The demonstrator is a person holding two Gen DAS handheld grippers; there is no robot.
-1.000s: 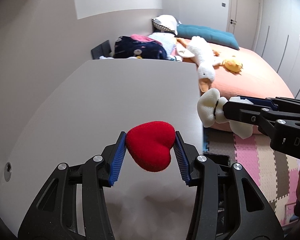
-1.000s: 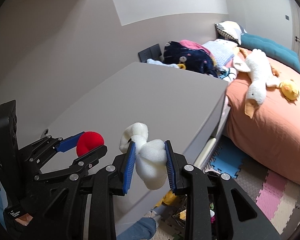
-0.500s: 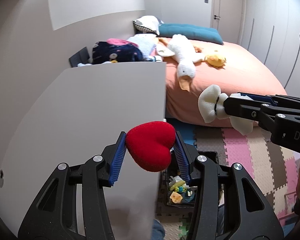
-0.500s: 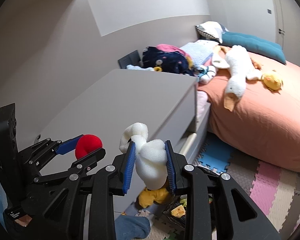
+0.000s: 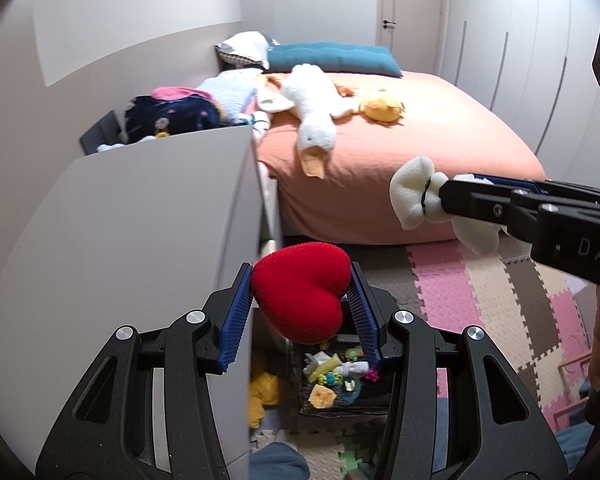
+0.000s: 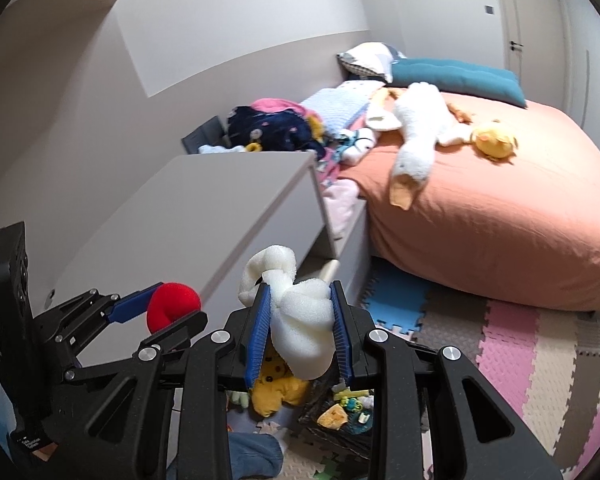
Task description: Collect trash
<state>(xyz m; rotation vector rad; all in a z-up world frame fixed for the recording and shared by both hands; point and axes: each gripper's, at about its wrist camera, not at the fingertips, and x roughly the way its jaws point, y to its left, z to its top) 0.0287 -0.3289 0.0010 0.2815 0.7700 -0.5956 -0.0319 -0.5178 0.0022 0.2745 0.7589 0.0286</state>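
**Two foam pieces carried toward the bin: where a drop could miss**

In the left wrist view, my left gripper (image 5: 300,304) sits at the lower centre of the frame, its blue pads pinching the red foam heart (image 5: 300,292) by its sides. The heart bulges out past the pads, so I judge the hold to be on soft, springy material that could squirm loose if I jolt the hand. Below it, at the bottom centre, lies the black trash bin (image 5: 340,392) with small scraps already inside. The grey dresser (image 5: 132,240) fills the left of the frame, and its corner stands just beside the heart; a careless swing could clip it. The right gripper (image 5: 440,200) enters from the right edge, clamped on the white foam piece (image 5: 412,196)

In the right wrist view, my right gripper (image 6: 300,320) at the lower centre squeezes the white foam piece (image 6: 300,320) hard, with a knotted end sticking up and a lobe hanging below the pads. The bin (image 6: 340,412) shows only partly beneath the fingers, next to a yellow plush toy (image 6: 276,384) on the floor. I reckon a release from here risks the light foam drifting or bouncing onto the toy or the foam floor mats (image 6: 520,352) rather than into the bin
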